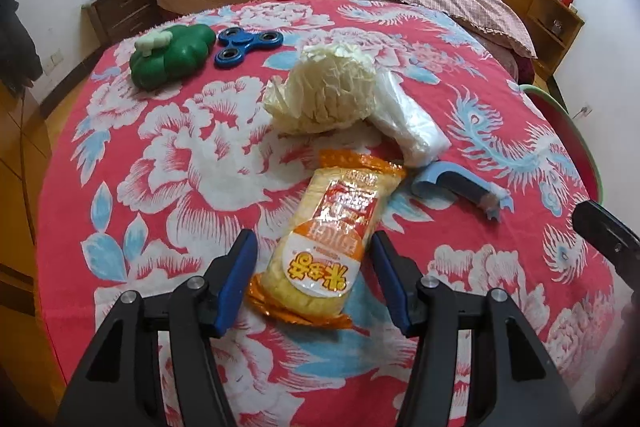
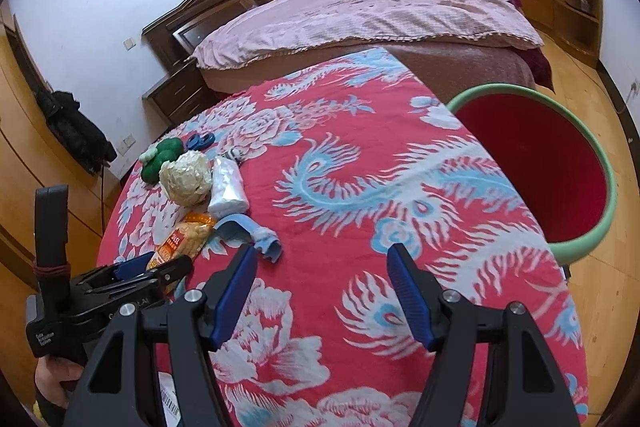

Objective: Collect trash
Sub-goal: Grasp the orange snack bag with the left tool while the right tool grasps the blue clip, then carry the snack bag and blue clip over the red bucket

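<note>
Snack packet (image 1: 320, 247) lies between the left gripper (image 1: 316, 279) jaws — apart, not pressing; right gripper (image 2: 322, 291) jaws apart — empty.

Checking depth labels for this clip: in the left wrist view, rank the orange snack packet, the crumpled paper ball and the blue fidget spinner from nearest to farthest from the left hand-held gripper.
1. Orange snack packet, between the open fingers of the left hand-held gripper.
2. Crumpled paper ball, mid-table, straight ahead.
3. Blue fidget spinner, far left, beside the green toy.
</note>
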{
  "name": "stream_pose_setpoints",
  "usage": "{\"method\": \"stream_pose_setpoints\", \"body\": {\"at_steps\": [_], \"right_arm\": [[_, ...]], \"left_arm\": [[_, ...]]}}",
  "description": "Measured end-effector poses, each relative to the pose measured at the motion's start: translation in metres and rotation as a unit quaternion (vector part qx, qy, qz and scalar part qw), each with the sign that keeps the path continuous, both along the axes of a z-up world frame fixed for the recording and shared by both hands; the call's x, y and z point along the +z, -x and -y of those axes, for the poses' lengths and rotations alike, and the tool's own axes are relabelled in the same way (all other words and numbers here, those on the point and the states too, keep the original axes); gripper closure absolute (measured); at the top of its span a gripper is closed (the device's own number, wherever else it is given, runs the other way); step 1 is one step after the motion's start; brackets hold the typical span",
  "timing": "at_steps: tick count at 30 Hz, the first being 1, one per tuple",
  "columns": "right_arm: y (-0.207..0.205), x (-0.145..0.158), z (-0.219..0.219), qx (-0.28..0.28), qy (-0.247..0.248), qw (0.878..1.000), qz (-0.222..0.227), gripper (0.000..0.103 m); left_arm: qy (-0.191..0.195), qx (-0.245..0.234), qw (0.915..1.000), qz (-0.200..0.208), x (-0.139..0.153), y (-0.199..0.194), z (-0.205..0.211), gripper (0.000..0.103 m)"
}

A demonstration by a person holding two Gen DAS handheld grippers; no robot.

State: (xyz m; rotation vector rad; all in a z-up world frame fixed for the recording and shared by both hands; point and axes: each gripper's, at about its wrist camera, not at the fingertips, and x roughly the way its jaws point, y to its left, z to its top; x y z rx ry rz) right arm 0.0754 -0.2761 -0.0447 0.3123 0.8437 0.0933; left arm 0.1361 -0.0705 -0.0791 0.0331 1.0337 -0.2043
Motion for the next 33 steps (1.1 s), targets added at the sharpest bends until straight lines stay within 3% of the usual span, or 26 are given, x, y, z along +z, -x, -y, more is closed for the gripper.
{"method": "stream_pose_setpoints", "body": {"at_steps": [2,5,12,24,28,33], "right_arm": [[-0.005,-0.001,-0.004,0.009,0.004,1.000,-0.001,0.033],[-0.012,-0.004,-0.012,0.023,0.012,1.000,-0.003,0.033],[-0.029,-0.011,-0.029,0.053,0.019,0.998,-0.011,0.033],[-0.044,-0.028,-0.058,0.095,0.031,0.995,-0.024,0.063],[-0.043,-0.030,-0.061,0.098,0.040,0.994,-0.023,0.080],[-0.038,-0.029,-0.060,0.096,0.035,0.995,-0.018,0.081]], "left_arm": [[0.004,0.003,1.0000,0.003,0.000,0.000,-0.001,0.044],[0.021,0.007,0.9997,0.006,0.001,0.000,-0.008,0.057],[0.053,0.052,0.9972,0.004,0.002,-0.001,-0.034,0.059],[0.085,0.096,0.9914,0.025,0.017,0.011,-0.059,0.059],[0.082,0.096,0.9912,0.040,0.028,0.018,-0.059,0.059],[0.085,0.093,0.9907,0.050,0.038,0.025,-0.057,0.059]]}}
